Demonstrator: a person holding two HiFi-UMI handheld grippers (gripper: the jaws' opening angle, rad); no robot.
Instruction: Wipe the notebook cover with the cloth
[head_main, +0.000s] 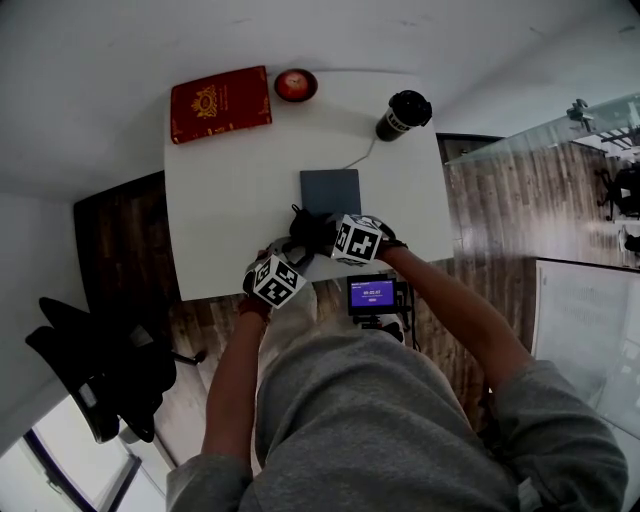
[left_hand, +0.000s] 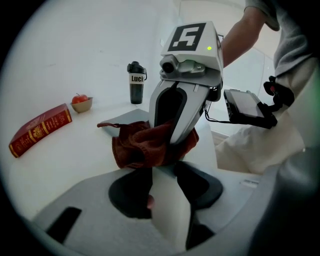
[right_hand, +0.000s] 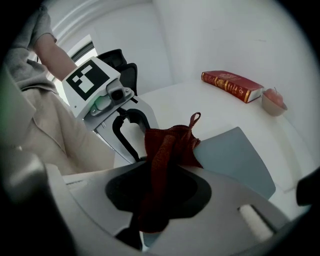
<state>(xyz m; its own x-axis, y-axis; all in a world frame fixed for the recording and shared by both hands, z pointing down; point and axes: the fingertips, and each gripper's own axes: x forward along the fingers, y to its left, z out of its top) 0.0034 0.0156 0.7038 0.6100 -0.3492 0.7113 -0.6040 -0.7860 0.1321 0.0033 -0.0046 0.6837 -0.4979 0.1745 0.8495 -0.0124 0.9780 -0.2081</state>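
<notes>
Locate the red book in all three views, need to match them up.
Head view: red book at upper left, on the far left corner of the white table.
Left gripper view: book at far left, lying angled.
Right gripper view: book at upper right, beyond the cloth.
Shared landmark: bowl with an apple, just off the book's end in every view.

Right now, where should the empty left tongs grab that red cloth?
Probably the loose bunch of the cloth hanging beside the right tongs, approached from the left tongs' own side. That fold bulges out free on that side; the middle is already pinched.
</notes>
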